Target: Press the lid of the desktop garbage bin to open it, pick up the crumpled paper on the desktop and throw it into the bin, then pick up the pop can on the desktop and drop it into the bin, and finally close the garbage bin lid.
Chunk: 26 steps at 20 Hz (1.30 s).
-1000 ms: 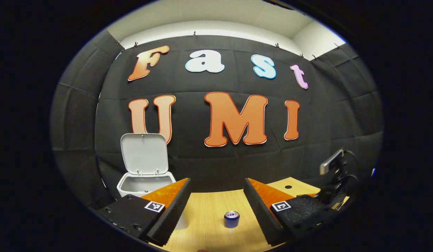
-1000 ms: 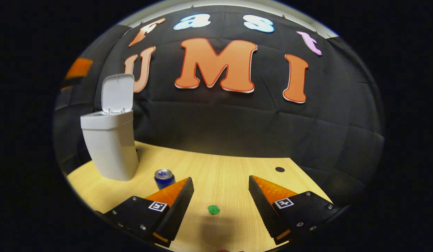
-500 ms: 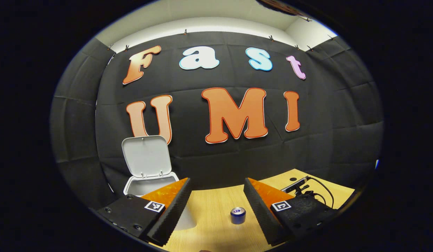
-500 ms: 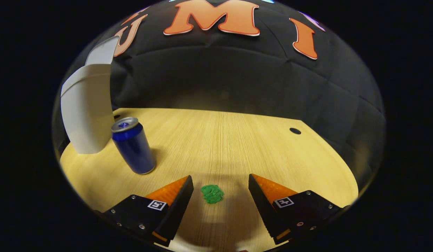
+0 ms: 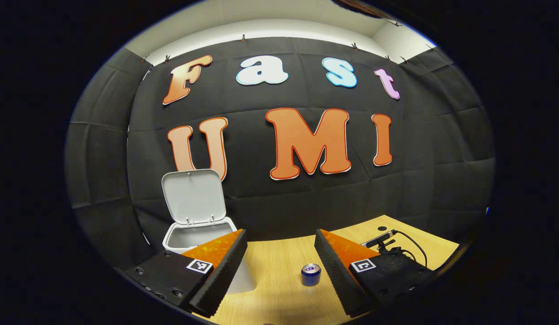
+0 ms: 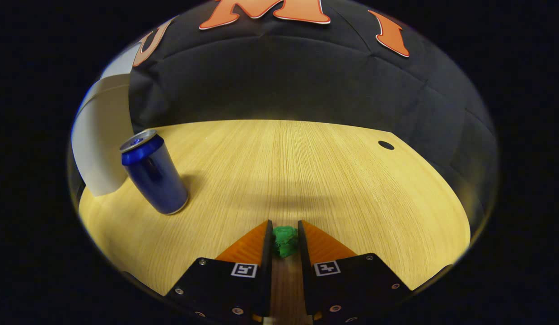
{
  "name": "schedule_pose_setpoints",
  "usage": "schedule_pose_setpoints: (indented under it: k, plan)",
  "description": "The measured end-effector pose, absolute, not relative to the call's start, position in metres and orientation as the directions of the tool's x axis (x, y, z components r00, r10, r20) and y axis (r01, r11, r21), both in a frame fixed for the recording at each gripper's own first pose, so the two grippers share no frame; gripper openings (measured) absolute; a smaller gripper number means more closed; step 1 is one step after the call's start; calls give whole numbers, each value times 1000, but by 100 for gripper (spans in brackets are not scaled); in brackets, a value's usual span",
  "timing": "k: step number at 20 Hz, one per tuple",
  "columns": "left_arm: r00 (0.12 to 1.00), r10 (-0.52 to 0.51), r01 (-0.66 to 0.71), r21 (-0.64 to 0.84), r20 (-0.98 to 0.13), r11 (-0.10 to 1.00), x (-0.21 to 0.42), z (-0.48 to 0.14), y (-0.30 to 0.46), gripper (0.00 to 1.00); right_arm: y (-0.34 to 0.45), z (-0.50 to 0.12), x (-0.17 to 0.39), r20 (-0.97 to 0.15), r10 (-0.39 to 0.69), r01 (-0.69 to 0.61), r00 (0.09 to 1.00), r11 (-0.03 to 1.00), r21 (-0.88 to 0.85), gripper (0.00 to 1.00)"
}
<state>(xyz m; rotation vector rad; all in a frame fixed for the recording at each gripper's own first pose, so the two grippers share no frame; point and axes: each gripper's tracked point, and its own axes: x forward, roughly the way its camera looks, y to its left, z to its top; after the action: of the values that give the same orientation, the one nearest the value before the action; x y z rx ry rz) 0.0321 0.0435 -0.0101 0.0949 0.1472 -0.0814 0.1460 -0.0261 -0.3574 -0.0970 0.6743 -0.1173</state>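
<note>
A green crumpled paper (image 6: 285, 240) lies on the wooden desktop (image 6: 306, 171), and my right gripper (image 6: 284, 234) is shut on it, both fingers pressing its sides low at the desk. To its left stands an upright blue pop can (image 6: 154, 172), with the white garbage bin (image 6: 99, 144) behind it. In the left gripper view the bin (image 5: 193, 234) stands at the left with its lid (image 5: 193, 196) raised upright. My left gripper (image 5: 279, 253) hangs open high above the desk, with the pop can (image 5: 310, 274) far below between its fingers.
A round cable hole (image 6: 386, 145) sits at the desk's far right. In the left gripper view, the other gripper's cabled body (image 5: 388, 241) shows low at the right. The black cloth wall closes off the back of the desk.
My right gripper has come down to the desk and shut on the green paper; a second ago it stood open above it. The left gripper has drifted only slightly.
</note>
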Motion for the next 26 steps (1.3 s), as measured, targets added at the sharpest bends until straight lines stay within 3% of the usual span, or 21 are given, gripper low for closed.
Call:
schedule_pose_setpoints:
  k: [5,11,15,19,20,26]
  plan:
    - [989,-70,82,84,-133,993,25,-3,49,95,-18,-338,145,-622,-93,63,777,995,-71,15]
    - [995,-58,63,51,-87,997,13,9,68,95,2,-212,160,-445,-34,43,895,999,9,13]
    - [999,-26,26,14,-42,1000,7,22,91,95,83,-94,175,-290,101,-99,952,995,22,12]
    - [999,40,-40,-22,-12,999,-6,38,138,95,195,-13,187,-192,264,-266,945,964,16,12]
    - [998,62,-62,-30,-8,998,-9,39,150,98,223,-4,190,-188,298,-302,936,953,7,12]
    - [975,222,-222,-64,0,973,-39,36,230,95,356,4,229,-205,430,-444,879,896,-26,12]
